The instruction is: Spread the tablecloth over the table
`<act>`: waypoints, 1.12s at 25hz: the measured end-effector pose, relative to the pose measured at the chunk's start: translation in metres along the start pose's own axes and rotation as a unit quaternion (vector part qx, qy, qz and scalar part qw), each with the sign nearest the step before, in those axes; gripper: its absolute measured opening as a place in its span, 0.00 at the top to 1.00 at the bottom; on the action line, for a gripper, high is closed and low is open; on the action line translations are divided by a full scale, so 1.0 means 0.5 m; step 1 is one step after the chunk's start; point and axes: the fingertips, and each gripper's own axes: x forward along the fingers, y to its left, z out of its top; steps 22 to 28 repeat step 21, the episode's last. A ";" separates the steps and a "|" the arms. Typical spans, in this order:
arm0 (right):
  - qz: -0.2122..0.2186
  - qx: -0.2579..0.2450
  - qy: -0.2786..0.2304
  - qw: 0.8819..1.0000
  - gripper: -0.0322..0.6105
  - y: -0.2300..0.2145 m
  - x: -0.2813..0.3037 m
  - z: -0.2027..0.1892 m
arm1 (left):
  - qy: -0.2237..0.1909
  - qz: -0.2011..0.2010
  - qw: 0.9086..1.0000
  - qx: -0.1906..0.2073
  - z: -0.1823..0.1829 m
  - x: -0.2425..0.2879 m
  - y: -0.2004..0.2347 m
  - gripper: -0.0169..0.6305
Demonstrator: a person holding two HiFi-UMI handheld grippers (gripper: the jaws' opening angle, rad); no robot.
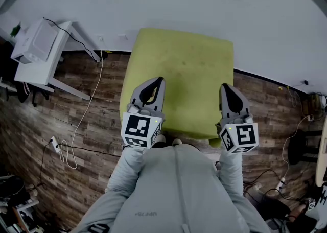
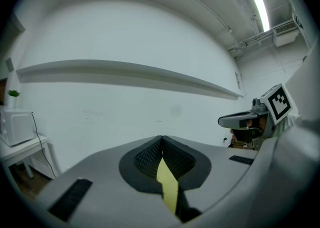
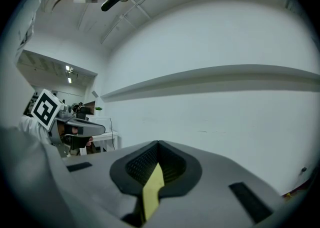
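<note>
Mid-spread, with left gripper [image 1: 160, 80] and right gripper [image 1: 225, 87] jaws clamped on near corners of cloth [image 1: 184, 68]; next probably lower evenly, release.

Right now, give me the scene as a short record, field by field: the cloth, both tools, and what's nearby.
tablecloth: yellow-green, spread out flat in front
left tool: shut on the tablecloth
right tool: shut on the tablecloth
floor: wood planks, with a white cable and power strip at left
nearby: white side table with a white appliance
</note>
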 end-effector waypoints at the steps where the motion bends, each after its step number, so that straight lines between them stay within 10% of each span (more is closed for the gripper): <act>1: -0.001 0.002 0.001 1.000 0.92 -0.002 0.000 -0.001 | 0.000 0.000 1.000 0.000 0.000 0.001 0.000 0.94; 28: -0.001 -0.002 -0.014 1.000 0.92 -0.017 -0.004 0.014 | -0.008 -0.036 0.999 0.022 0.024 0.017 -0.005 0.94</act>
